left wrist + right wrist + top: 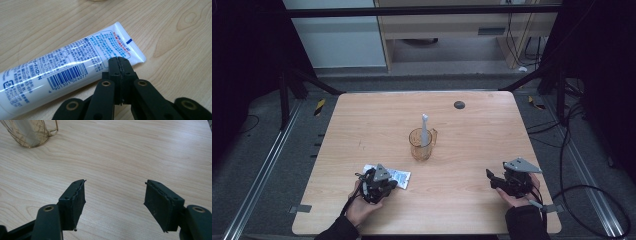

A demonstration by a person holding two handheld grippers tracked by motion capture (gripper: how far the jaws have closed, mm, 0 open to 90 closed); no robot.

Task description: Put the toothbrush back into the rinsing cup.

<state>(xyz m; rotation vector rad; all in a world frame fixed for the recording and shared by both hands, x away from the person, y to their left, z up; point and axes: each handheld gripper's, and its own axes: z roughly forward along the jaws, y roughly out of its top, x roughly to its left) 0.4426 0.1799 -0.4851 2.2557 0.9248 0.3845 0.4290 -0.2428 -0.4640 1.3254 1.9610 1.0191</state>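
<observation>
One white tube (72, 67) lies just beyond the closed, empty left gripper (120, 61).

Setting: a lab or test bay set up for recording, not a home. A bare pale-wood tabletop (472, 165) stands inside a frame of dark metal bars (422, 11), with black curtains (242, 55) on both sides. Grey carpet floor (259, 150) carries metal rails (259, 172) and yellow-black hazard tape (319, 106). Loose black cables (584, 192) trail at right. Behind, a light wooden cabinet (447, 30) with more cables hanging beside it.
</observation>
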